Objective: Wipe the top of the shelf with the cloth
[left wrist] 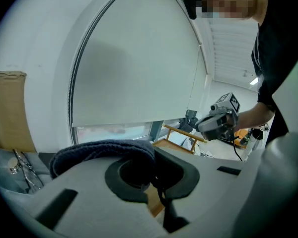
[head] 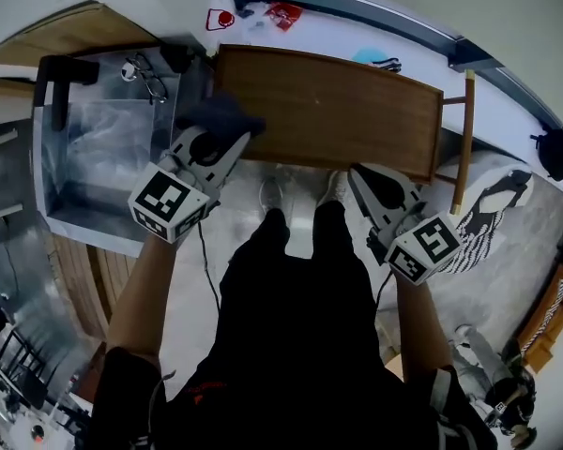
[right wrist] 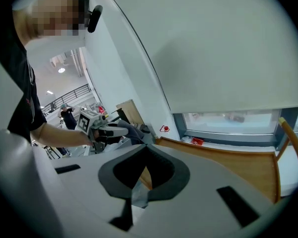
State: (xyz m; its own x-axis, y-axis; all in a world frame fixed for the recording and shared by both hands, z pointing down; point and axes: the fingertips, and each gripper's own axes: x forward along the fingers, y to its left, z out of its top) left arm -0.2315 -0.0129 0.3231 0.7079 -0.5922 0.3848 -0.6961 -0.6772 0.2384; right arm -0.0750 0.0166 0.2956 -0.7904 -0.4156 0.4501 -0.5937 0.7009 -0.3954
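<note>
The brown wooden shelf top (head: 338, 111) lies ahead of me in the head view. A dark blue cloth (head: 221, 113) rests at its near left corner, and my left gripper (head: 229, 135) is shut on it. In the left gripper view the cloth (left wrist: 102, 150) drapes over the jaws and hides their tips. My right gripper (head: 363, 180) hovers off the shelf's front edge toward the right, shut, with nothing in it. The right gripper view shows the shelf (right wrist: 233, 165) ahead, with the left gripper (right wrist: 100, 128) and the cloth (right wrist: 133, 131) off to the left.
A clear plastic bin (head: 66, 172) stands left of the shelf, with spectacles (head: 148, 78) at its rim. A wooden frame (head: 464, 148) rises at the shelf's right end. Behind runs a window sill (head: 338, 26) with small items. My shoes (head: 274, 193) stand below the shelf's front.
</note>
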